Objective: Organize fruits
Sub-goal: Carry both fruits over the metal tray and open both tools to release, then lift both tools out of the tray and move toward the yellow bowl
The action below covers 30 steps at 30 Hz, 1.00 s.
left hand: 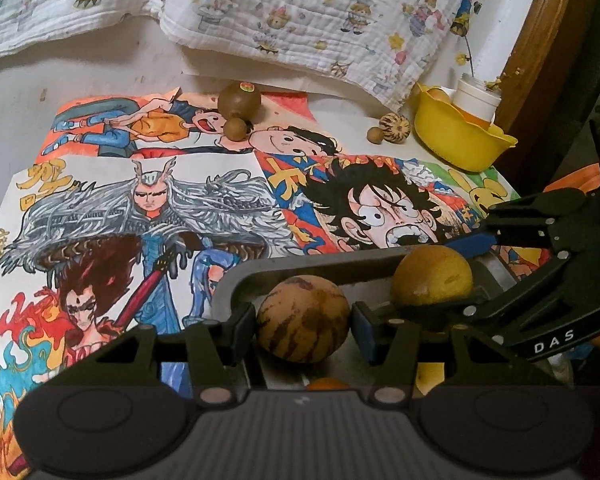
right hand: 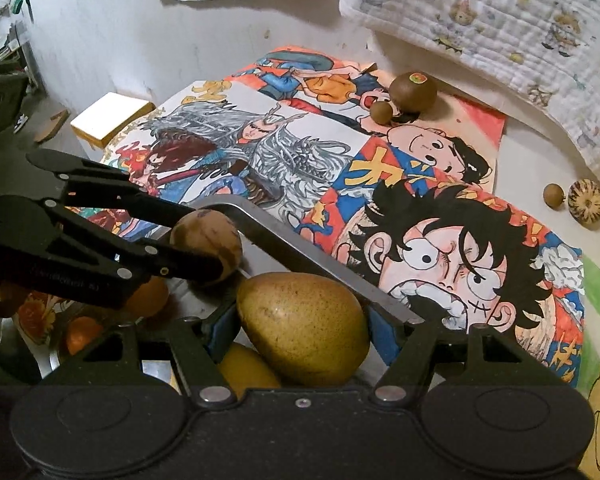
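Jaws of left gripper (left hand: 303, 320) clamped on striped round fruit (left hand: 303, 318); right gripper (right hand: 302, 334) closed on yellow-brown fruit (right hand: 303, 328), both over grey tray (left hand: 340, 258). Risk: crowded grippers collide, fruit rolls off. Kiwi (left hand: 239, 101) far on drawings.

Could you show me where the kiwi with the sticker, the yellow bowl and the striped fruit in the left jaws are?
Kiwi (left hand: 239, 100), left wrist view, its brown side.
Yellow bowl (left hand: 456, 140), left wrist view, outer wall.
Striped fruit (left hand: 303, 318), left wrist view, its front.

Left gripper (left hand: 304, 320) jaws grip a striped fruit (left hand: 303, 318).
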Each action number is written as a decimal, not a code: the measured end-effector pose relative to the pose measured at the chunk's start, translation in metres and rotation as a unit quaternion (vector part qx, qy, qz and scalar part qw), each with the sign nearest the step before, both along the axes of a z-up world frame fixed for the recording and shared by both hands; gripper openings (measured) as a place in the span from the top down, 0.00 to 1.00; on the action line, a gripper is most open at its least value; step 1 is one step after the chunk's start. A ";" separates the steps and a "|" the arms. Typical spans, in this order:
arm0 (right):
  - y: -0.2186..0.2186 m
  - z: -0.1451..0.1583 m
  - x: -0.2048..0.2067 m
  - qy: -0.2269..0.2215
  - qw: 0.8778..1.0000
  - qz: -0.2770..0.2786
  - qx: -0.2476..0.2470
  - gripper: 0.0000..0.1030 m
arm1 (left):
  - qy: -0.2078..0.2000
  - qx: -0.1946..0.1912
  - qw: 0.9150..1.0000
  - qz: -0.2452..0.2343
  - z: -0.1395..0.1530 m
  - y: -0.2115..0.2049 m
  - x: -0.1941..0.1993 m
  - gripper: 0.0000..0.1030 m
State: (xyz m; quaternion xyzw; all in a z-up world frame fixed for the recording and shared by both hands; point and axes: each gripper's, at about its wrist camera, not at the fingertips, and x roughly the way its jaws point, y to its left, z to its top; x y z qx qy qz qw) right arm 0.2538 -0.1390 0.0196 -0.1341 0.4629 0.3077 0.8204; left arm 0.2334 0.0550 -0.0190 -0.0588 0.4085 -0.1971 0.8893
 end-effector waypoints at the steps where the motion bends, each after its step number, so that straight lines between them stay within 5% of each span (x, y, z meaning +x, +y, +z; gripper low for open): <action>1: 0.000 -0.001 0.000 0.002 1.000 -0.001 0.000 0.32 | 0.001 -0.001 1.000 0.000 0.000 0.000 0.000 0.45; 17: -0.025 0.004 -0.011 -0.015 0.997 -0.030 0.063 0.26 | -0.002 -0.027 0.999 0.019 0.010 0.009 -0.012 0.42; 30: -0.044 0.038 -0.079 -0.092 0.993 -0.011 0.080 0.05 | -0.060 0.016 0.998 0.020 0.038 0.010 -0.076 0.01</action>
